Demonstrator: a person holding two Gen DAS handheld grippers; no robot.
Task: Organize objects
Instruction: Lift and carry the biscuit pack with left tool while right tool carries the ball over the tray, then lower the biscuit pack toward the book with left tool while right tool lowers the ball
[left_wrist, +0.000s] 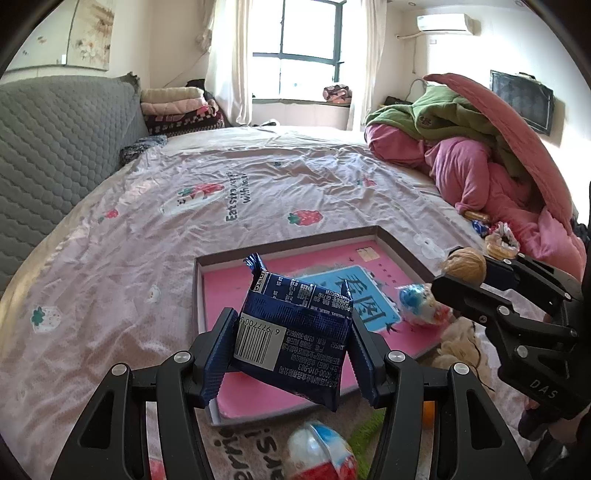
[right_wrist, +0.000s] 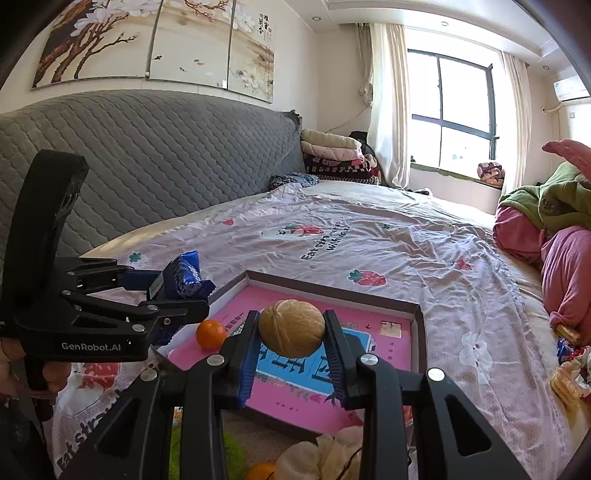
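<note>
Both loads are up over the bed now. My left tongs (left_wrist: 291, 350) pinch the dark blue snack packet (left_wrist: 295, 332), hanging just above the near edge of the shallow pink-lined box tray (left_wrist: 288, 240). My right tongs (right_wrist: 291, 343) clamp a walnut (right_wrist: 291, 328) above the same tray. I judge this the carry-and-drop step: next I lower each, spread the jaws, and avoid the tangerine (right_wrist: 210, 334) beside the tray's corner.

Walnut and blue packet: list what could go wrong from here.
1. The walnut is round and hard, pinched only at its sides by the right claw; it could squirt out and roll off the tray.
2. The blue snack packet crumples in the left claw; it might slip.
3. Both claws hover close together and could bump.
</note>
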